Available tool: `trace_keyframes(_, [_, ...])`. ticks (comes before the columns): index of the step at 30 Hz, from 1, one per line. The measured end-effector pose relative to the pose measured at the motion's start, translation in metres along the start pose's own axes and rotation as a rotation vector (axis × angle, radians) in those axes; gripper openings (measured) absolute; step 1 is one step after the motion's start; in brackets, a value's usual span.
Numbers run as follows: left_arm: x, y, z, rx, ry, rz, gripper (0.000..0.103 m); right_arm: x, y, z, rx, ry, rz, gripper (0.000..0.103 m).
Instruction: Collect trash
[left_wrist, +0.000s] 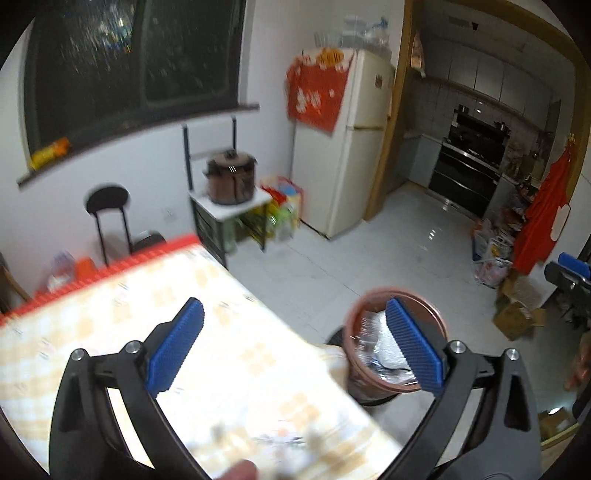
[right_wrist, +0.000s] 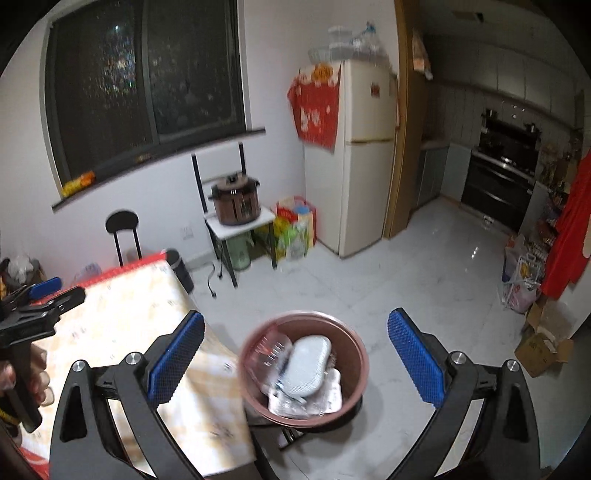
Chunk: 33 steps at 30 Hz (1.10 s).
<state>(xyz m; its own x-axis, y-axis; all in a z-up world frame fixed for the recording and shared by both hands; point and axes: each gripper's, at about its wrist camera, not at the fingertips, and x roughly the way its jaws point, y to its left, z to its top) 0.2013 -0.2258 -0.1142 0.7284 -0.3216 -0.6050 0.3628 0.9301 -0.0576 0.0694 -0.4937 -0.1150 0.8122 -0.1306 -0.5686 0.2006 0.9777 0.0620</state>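
The left gripper (left_wrist: 295, 347) stands wide open with nothing between its blue pads (left_wrist: 173, 347); it hangs over the table (left_wrist: 110, 317), near the table's edge beside the bin (left_wrist: 373, 387). The right gripper (right_wrist: 295, 354) is also wide open and empty, above the bin (right_wrist: 354, 365), which shows between its two pads.

The bin is a brown round pail just beside the table's edge, standing on a dark stool (right_wrist: 332, 424). Inside it lies the trash: a white oval tray (right_wrist: 308, 363), a clear crumpled plastic container (right_wrist: 271, 349) and flat blister packs (right_wrist: 325, 397). In the left view part of the bin is hidden behind the right-hand pad, and the picture is blurred.

The table carries a pale checked cloth with a red edge (right_wrist: 122, 269) on the side away from the bin. Some small blurred bits (left_wrist: 280, 439) lie on the cloth near the table's close edge; what they are cannot be told.

In the right view the left gripper (right_wrist: 44, 295) shows over the table, held by a hand (right_wrist: 26, 373).
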Motion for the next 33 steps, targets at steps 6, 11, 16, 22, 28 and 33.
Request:
trace_keyframes(6, [-0.08, 0.031, 0.01, 0.008, -0.095, 0.017, 0.097, -0.053, 0.052, 0.004, -0.001, -0.081, 0.009, 0.098])
trace_keyframes(11, [-0.131, 0.044, 0.003, 0.037, -0.158, 0.028, 0.097, -0.091, 0.091, 0.001, -0.019, -0.119, 0.006, 0.098])
trace_keyframes(16, [-0.168, 0.051, -0.007, 0.055, -0.218, 0.029, 0.097, -0.112, 0.116, -0.004, -0.02, -0.127, -0.013, 0.098])
trace_keyframes(22, [-0.189, 0.064, -0.011, 0.041, -0.242, 0.021, 0.097, -0.125, 0.135, -0.011, -0.029, -0.124, -0.036, 0.098])
trace_keyframes(28, [-0.197, 0.074, -0.015, 0.038, -0.248, 0.025, 0.097, -0.132, 0.148, -0.013, -0.036, -0.128, -0.033, 0.098])
trace_keyframes(33, [-0.202, 0.079, -0.017, 0.034, -0.254, 0.018, 0.097, -0.135, 0.154, -0.015, -0.039, -0.129, -0.035, 0.098])
